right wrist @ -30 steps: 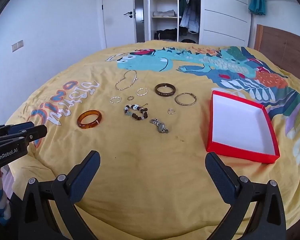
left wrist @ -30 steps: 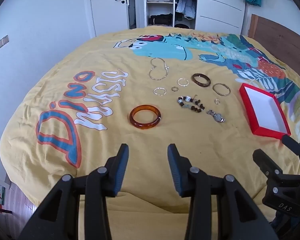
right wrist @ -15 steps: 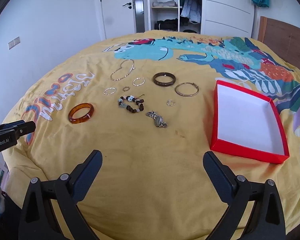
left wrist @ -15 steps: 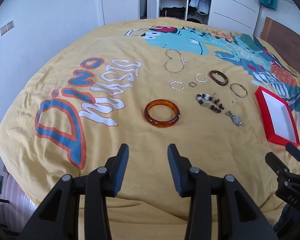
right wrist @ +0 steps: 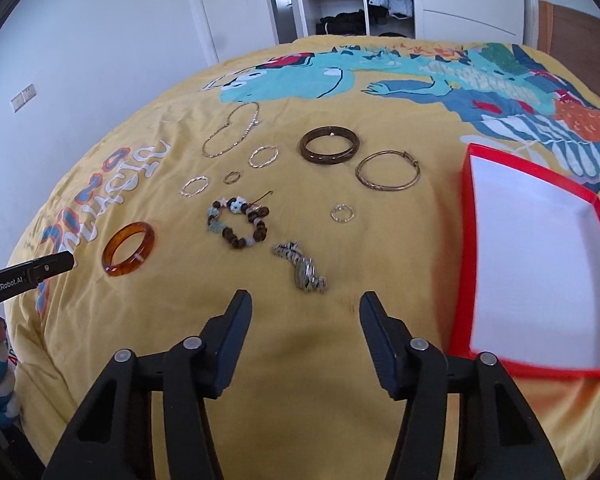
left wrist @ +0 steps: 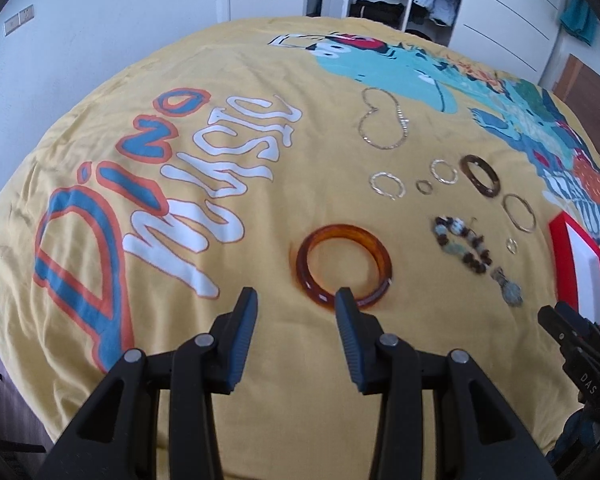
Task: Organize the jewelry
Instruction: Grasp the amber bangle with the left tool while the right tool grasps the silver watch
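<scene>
Our left gripper [left wrist: 296, 300] has its fingers [left wrist: 245, 322] parted to a moderate gap and holds nothing; the tip of one finger overlaps the near rim of the amber bangle [left wrist: 343, 268] in the left wrist view, though we cannot tell whether it touches. Our right gripper [right wrist: 305, 308] has its fingers [right wrist: 377, 328] spread wide and empty, hovering just short of the metal watch [right wrist: 302, 267].

We judge the amber bangle to be a rigid, glossy hoop, light but slippery, and likely brittle if pinched hard; the best hold is across one wall of the ring, one finger inside the hole and one outside, at the near rim. The soft yellow bedspread [left wrist: 260, 360] beneath it will give way, so the fingers can press down a little to get under the edge.

The watch is a limp, jointed band lying partly crumpled; we would take it at the stiffer case in the middle, expecting the strap ends to dangle. Beyond it lies the beaded bracelet [right wrist: 239, 224], floppy and apt to sag from any single bead. Farther out are the dark wooden bangle [right wrist: 329, 146], the thin gold hoop [right wrist: 388, 171], several small rings, and a fine chain necklace [right wrist: 231, 130], the last being the hardest to lift from cloth.

The red box [right wrist: 462, 240], white inside and holding nothing, sits to the right of the jewelry and near the right gripper.
</scene>
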Demonstrator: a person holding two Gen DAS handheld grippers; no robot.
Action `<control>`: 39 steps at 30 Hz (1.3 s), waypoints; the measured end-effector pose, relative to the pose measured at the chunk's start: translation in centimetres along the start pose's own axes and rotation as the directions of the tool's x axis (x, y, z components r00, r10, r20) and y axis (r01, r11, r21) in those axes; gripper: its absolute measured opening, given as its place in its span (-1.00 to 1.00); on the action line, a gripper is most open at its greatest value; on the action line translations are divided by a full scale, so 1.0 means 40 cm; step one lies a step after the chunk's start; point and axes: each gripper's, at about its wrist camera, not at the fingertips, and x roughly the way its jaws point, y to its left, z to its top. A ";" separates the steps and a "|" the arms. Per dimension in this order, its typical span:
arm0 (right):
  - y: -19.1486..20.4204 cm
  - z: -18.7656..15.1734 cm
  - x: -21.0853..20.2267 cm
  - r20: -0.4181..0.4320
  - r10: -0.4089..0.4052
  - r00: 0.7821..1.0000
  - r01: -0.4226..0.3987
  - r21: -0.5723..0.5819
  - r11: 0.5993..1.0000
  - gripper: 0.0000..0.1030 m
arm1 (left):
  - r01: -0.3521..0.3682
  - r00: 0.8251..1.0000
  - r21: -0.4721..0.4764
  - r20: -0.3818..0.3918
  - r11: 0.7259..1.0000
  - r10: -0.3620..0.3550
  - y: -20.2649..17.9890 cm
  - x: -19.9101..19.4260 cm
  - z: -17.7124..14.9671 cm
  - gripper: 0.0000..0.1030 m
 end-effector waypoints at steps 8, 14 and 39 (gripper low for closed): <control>-0.003 0.045 0.125 -0.065 0.046 0.997 -0.048 -0.019 0.999 -0.12 | -0.030 0.999 -0.041 -0.034 0.999 0.029 0.004 0.104 0.033 -0.25; -0.004 0.044 0.183 -0.094 0.063 0.994 -0.066 -0.030 0.997 -0.18 | -0.032 0.997 -0.045 -0.070 0.998 0.029 0.006 0.167 0.028 -0.25; 0.022 0.022 -0.017 0.013 0.134 0.991 -0.133 -0.037 0.990 -0.67 | -0.079 0.996 0.050 0.054 0.996 0.076 -0.053 0.000 0.024 -0.82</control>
